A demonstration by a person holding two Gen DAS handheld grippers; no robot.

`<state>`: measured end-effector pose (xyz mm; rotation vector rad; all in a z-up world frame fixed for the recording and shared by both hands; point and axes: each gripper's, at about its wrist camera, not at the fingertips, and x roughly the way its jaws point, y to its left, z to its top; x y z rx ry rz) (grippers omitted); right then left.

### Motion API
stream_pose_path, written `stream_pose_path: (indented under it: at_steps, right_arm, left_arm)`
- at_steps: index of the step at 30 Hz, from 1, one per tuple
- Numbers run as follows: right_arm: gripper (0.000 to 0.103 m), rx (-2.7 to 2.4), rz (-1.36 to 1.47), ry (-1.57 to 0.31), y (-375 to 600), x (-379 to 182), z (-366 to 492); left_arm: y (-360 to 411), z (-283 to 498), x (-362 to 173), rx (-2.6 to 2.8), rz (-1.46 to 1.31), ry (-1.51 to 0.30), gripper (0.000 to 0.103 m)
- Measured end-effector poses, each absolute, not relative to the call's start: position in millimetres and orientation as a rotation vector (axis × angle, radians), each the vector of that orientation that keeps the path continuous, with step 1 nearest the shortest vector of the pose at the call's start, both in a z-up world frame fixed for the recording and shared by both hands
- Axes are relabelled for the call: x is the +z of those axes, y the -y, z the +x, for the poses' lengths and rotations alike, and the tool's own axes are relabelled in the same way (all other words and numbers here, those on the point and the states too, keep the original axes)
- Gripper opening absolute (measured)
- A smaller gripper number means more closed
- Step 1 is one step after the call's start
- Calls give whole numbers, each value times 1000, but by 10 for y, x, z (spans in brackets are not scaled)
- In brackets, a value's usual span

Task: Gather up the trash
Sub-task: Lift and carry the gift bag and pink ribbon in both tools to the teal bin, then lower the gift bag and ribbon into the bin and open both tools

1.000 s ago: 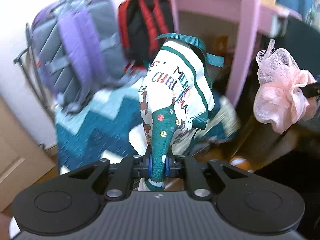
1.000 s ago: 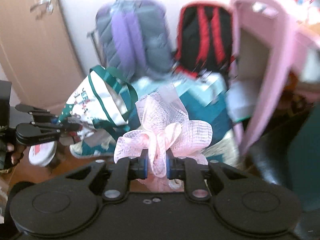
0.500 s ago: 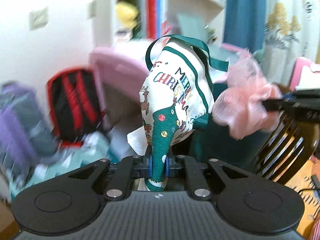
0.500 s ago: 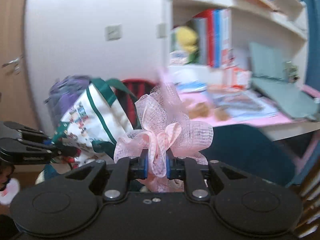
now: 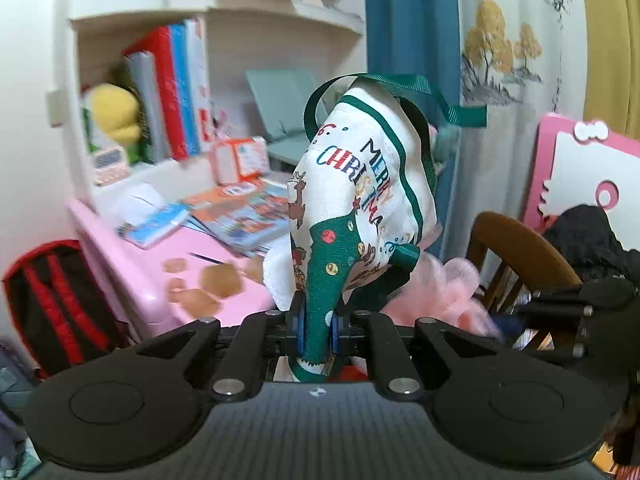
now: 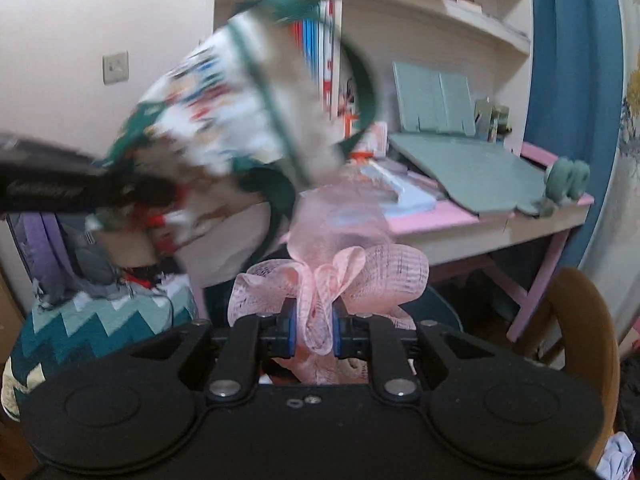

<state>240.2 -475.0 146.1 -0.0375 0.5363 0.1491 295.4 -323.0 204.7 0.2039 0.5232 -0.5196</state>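
Both grippers swung up from floor bags to pink table point(image 5: 132, 264) at 9 o'clock: left gripper point(image 5: 316, 330) pinching Christmas bag point(image 5: 360, 200), right gripper point(image 6: 314, 326) pinching pink mesh bow point(image 6: 340, 276); carrying step, next bow into bag.

Both views are fisheye cameras riding just behind a gripper's two black fingers and looking forward along them, tilted somewhat downward. The left wrist view sits very close behind its left gripper point(image 5: 316, 332) and faces the pink-topped desk point(image 5: 132, 264) and the white bookshelf point(image 5: 224, 12) above it, with a brown wooden chair back point(image 5: 520, 240) at right. The right wrist view, equally close behind its right gripper point(image 6: 314, 328), faces the same desk point(image 6: 432, 220) and shelves point(image 6: 436, 0) from further right — apparently. They share the desk, the shelf and the blue curtain point(image 5: 408, 40) point(image 6: 568, 60), and each catches the other gripper at its edge, blurred in the right view.
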Motion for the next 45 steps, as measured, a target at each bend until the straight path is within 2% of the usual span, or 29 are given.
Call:
stream_pose_path:
  at_steps: [9, 19, 21, 27, 29, 34, 45]
  right_arm:
    - [17, 117, -58, -619, 4737, 1160, 2547]
    - [19, 116, -69, -665, 4728, 989, 2667]
    - [24, 121, -69, -673, 4717, 985, 2678]
    - [29, 121, -93, -698, 4654, 959, 2679]
    - [35, 114, -107, -698, 4630, 963, 2660]
    - [37, 104, -133, -699, 4615, 993, 2611]
    - [40, 140, -77, -649, 4714, 1207, 2351]
  left_arm:
    - [3662, 3346, 1444, -550, 230, -681, 11]
    - [3736, 3404, 1260, -565, 257, -705, 11]
    - [3766, 3414, 1214, -571, 272, -726, 11]
    - [3831, 3469, 1023, -562, 299, -781, 11]
    - [3834, 3491, 970, -555, 301, -795, 12]
    - [3791, 3501, 924, -557, 268, -808, 27]
    - [3582, 3298, 1086, -577, 220, -790, 28]
